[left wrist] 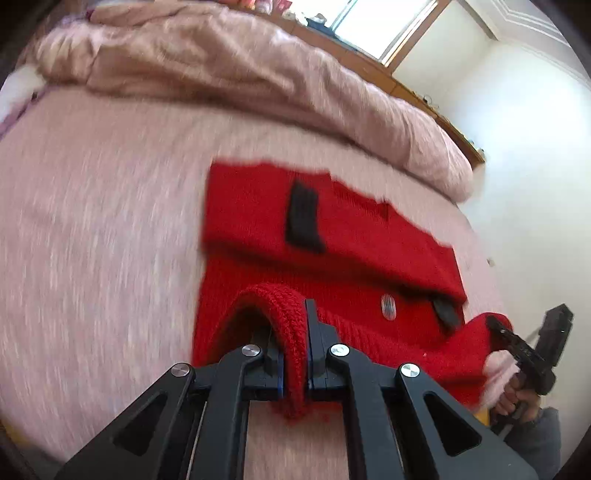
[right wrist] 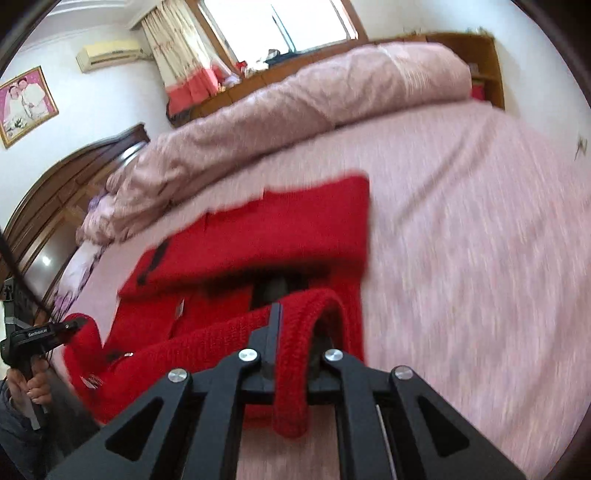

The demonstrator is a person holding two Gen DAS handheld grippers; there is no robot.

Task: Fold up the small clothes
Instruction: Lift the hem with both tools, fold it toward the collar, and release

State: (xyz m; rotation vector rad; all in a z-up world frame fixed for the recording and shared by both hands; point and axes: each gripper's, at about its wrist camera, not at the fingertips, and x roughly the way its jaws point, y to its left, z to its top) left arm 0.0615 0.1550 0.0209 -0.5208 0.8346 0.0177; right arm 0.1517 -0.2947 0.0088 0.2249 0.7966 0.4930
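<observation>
A red knitted sweater (left wrist: pixel 332 236) with black trim lies on the pink bed sheet (left wrist: pixel 92 240), its far part folded over. My left gripper (left wrist: pixel 295 332) is shut on the sweater's ribbed near edge and lifts it off the sheet. My right gripper (right wrist: pixel 291 332) is shut on the same ribbed edge at the sweater's (right wrist: pixel 258 236) other near corner. Each gripper shows in the other's view, the right one (left wrist: pixel 495 325) at the sweater's right corner, the left one (right wrist: pixel 74 326) at its left corner. Both views are motion-blurred.
A rolled pink duvet (left wrist: pixel 240 74) lies along the far side of the bed, also in the right wrist view (right wrist: pixel 295 103). A dark wooden headboard (right wrist: pixel 55 192) stands at the left. White walls and a window (right wrist: pixel 273 26) lie beyond.
</observation>
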